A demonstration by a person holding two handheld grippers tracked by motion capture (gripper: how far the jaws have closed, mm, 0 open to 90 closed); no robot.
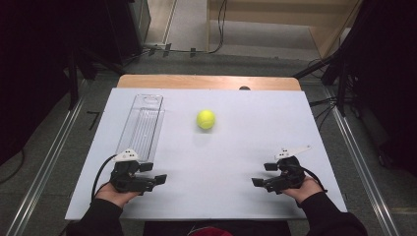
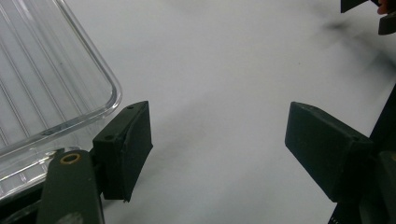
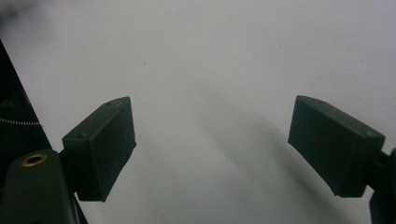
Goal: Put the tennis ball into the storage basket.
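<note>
A yellow-green tennis ball [image 1: 206, 119] rests on the white table top [image 1: 236, 142], toward the far middle. A long clear plastic tray [image 1: 141, 123] lies at the far left; its near corner [image 2: 56, 93] sits just beside my left gripper's jaws. My left gripper [image 1: 153, 173] is held low at the near left, open, nothing between its jaws [image 2: 217, 149]. My right gripper [image 1: 264, 174] is at the near right, open as well, with bare table between its jaws [image 3: 212, 149]. Both point inward toward each other.
The white board lies on a wooden table whose far edge [image 1: 206, 81] shows beyond it. Metal rails [image 1: 44, 162] run along both sides on the floor. Dark stands and cables [image 1: 339, 73] stand at the back corners.
</note>
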